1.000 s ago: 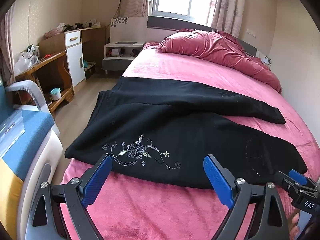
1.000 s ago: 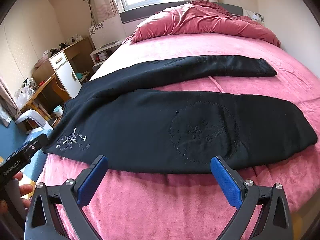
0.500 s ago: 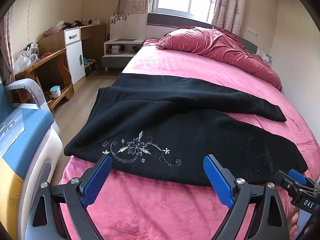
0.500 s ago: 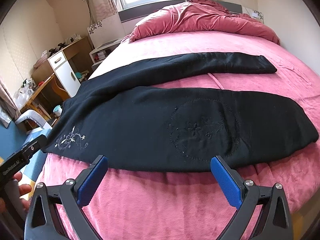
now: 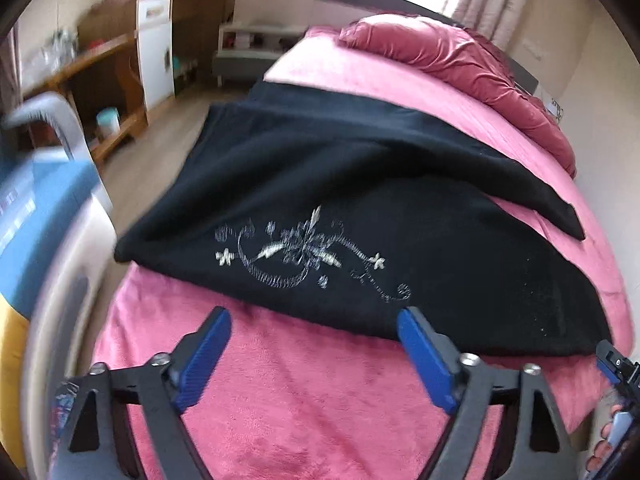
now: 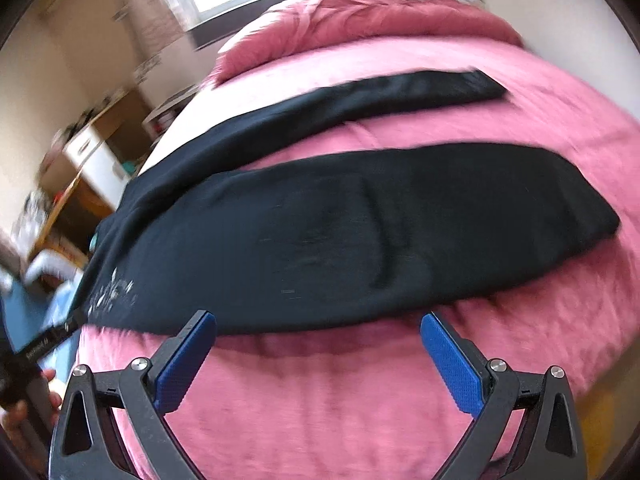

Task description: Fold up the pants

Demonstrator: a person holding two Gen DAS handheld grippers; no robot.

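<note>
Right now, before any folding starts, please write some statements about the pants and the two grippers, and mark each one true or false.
1. The black pants lie spread on the pink bed. True.
2. The left gripper is shut on the cloth. False: it is open and holds nothing.
3. The right gripper is open. True.
4. The two legs are stacked. False: pink bed shows between them.
5. Pale flower embroidery decorates the pants. True.

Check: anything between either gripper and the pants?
Nothing visible. The left gripper and right gripper are both open, just short of the near edge of the pants; only bare pink bedspread lies between. Both frames are motion-blurred.
</note>
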